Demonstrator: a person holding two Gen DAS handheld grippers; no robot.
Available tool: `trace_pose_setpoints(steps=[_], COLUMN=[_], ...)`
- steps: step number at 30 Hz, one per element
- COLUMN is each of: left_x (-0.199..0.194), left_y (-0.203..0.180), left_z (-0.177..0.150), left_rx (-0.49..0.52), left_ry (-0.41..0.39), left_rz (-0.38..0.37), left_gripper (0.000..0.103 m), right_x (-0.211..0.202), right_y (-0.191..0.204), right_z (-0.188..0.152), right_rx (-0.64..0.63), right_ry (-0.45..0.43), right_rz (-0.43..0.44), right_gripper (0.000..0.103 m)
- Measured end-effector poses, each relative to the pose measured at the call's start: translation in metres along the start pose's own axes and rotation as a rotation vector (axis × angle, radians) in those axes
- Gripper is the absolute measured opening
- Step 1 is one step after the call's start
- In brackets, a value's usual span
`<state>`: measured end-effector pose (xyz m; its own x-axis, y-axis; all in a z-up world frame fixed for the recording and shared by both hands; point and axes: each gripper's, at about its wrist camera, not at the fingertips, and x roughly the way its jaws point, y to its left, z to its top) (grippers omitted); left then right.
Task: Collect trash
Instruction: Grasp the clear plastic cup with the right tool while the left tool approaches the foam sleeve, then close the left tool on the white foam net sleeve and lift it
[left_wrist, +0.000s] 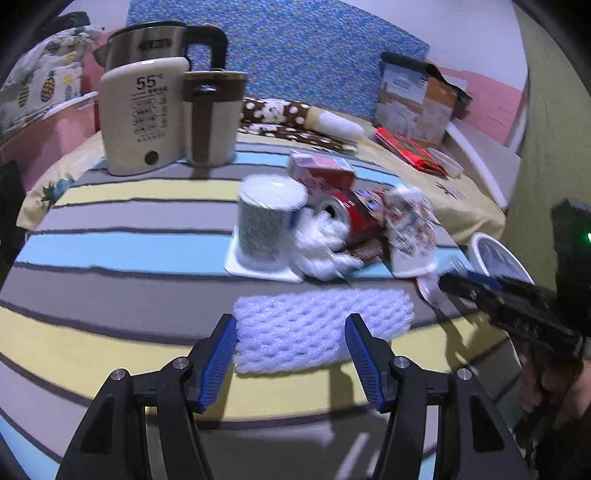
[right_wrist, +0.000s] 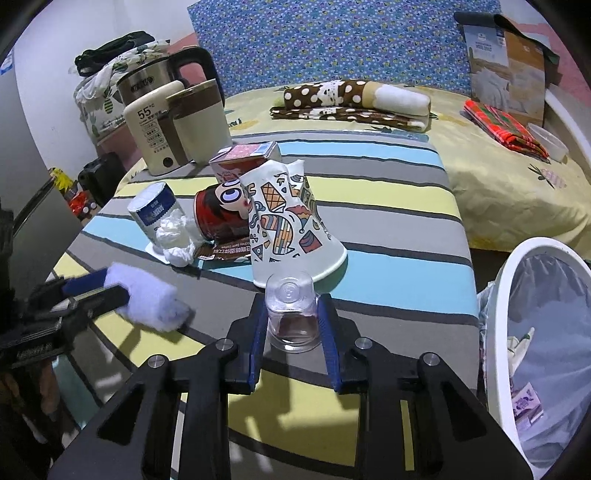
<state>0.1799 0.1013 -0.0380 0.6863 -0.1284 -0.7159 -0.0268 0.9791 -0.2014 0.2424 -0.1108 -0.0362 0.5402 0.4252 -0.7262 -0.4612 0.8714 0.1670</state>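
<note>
The right gripper (right_wrist: 291, 321) is closed on a small clear plastic cup (right_wrist: 292, 314) turned upside down, its blue pads pressing both sides of the cup above the striped cloth (right_wrist: 388, 229) that covers the table. The left gripper (left_wrist: 291, 332) stands with its jaws wide apart around one end of a white foam fruit net (left_wrist: 317, 332); the net lies between the pads, and in the right wrist view the pads flank it, though whether they press on it cannot be told. Just beyond the clear cup lies a crushed paper cup (right_wrist: 291, 225) printed with coloured shapes, tipped on its side. Against it leans a red can (right_wrist: 221, 214) with a cartoon face, also on its side, and a brown sachet (right_wrist: 225, 253) lies flat under the two. A crumpled white tissue (right_wrist: 177, 236) sits beside the can, touching a small white pot with a blue label (right_wrist: 153, 210). Behind the pile stands a pink and red carton (right_wrist: 243, 158). Further back on the left are a cream device marked 55 (right_wrist: 149, 129), a beige and brown jug (right_wrist: 199, 122) and a steel kettle (right_wrist: 147, 79). At the right edge of the table stands a white bin (right_wrist: 517, 266) lined with a bag, with some scraps inside.
</note>
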Motion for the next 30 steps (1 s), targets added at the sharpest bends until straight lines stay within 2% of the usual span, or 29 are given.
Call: trace_pose_setpoints(steps=[10,15,18,20,23,26,30], left_x=[-0.019,-0.04,-0.039,-0.023,-0.002,-0.004,-0.012], left_y=[-0.042,-0.048,-0.042,-0.04,-0.038,-0.049,-0.074], left_z=[-0.034,-0.03,-0.022,-0.019,-0.016,-0.021,-0.035], left_rx=[0.064,0.094,0.099,0.132,0.133,0.154,0.224], left_ry=[0.053,-0.036,-0.064,-0.033,0.027,0.036,0.047], left_rz=[-0.129,-0.107,-0.087,-0.119,-0.097,-0.161,-0.196], left_gripper=[0.06,0.06,0.06,0.062,0.062,0.062,0.062], right_x=[-0.024,-0.036,-0.041,-0.042,-0.044,-0.046,-0.048], right_y=[-0.007,-0.013,-0.013,-0.013,-0.014,-0.017,-0.018], right_z=[-0.017,-0.025,-0.03,-0.031,-0.032,-0.034,-0.036], right_rx=[0.032,0.053,0.06,0.064,0.072,0.081,0.084], right_ry=[-0.021,-0.025,-0.027,-0.027,-0.029,-0.033,-0.037], right_rz=[0.014,0.011,0.011,0.01,0.007,0.003,0.003], right_gripper=[0.029,0.029,0.029,0.029,0.029,0.029,0.029])
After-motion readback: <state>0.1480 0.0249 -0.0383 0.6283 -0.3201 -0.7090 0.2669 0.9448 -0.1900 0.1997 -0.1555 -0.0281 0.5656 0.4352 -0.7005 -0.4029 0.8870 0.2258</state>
